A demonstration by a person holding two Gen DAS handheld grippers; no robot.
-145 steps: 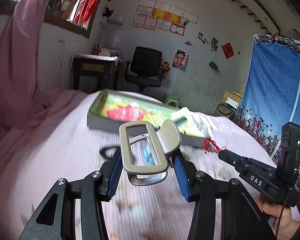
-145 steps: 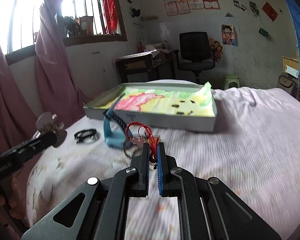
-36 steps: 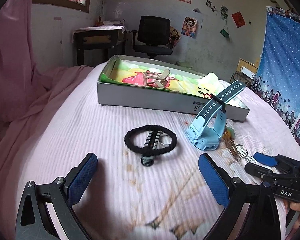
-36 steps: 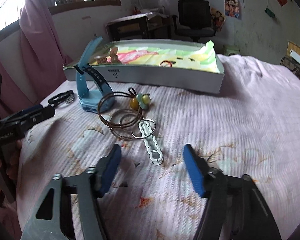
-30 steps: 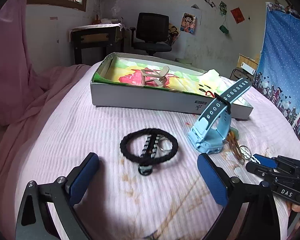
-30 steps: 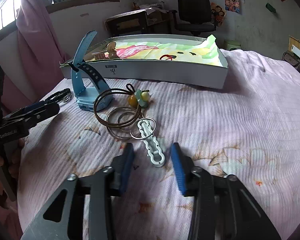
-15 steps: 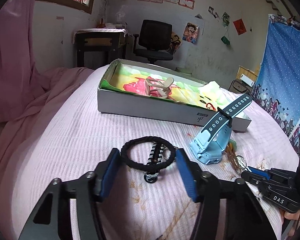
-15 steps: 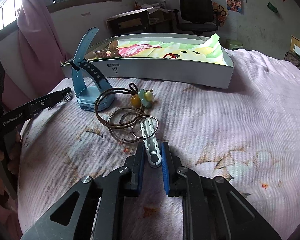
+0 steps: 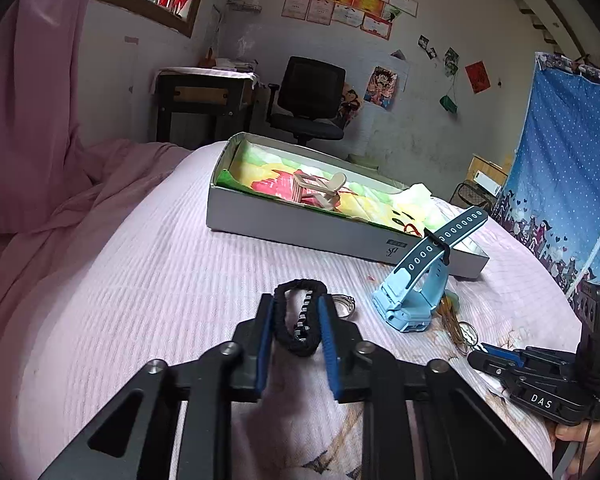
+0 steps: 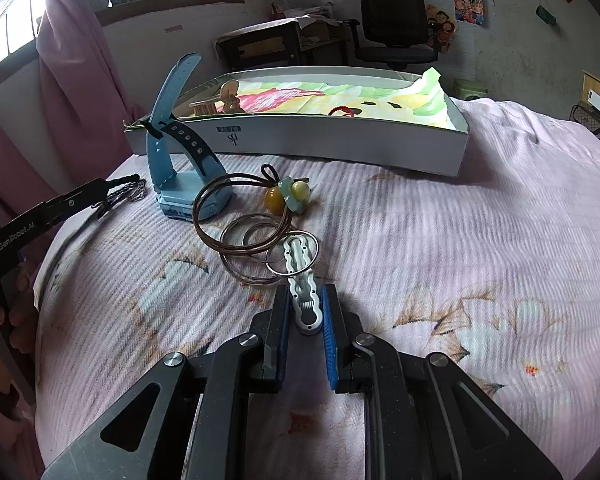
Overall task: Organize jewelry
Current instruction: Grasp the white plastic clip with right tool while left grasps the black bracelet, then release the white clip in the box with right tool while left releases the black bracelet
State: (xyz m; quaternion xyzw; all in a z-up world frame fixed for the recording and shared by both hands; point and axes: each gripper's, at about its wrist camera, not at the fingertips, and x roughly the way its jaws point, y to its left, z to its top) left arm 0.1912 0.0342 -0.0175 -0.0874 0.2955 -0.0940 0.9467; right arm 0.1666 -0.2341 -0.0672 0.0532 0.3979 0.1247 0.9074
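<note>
Two tools are nearly closed, each gripping something on the bed (image 9: 140,272). Left tool (image 9: 298,320), its jaws having just been closing, pinches the black band (image 9: 296,312), watch (image 9: 416,296) at its 2 o'clock. Right tool (image 10: 305,312) clamps the white clip (image 10: 306,300), rings (image 10: 252,248) at 11. Box (image 10: 340,140) lies at 12, bare bedding at 3.

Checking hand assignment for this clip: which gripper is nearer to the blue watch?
Left. The left gripper, shut on the black bracelet, sits just beside the blue watch. The right gripper, clamping the white clip, lies farther off, past the wire rings.
</note>
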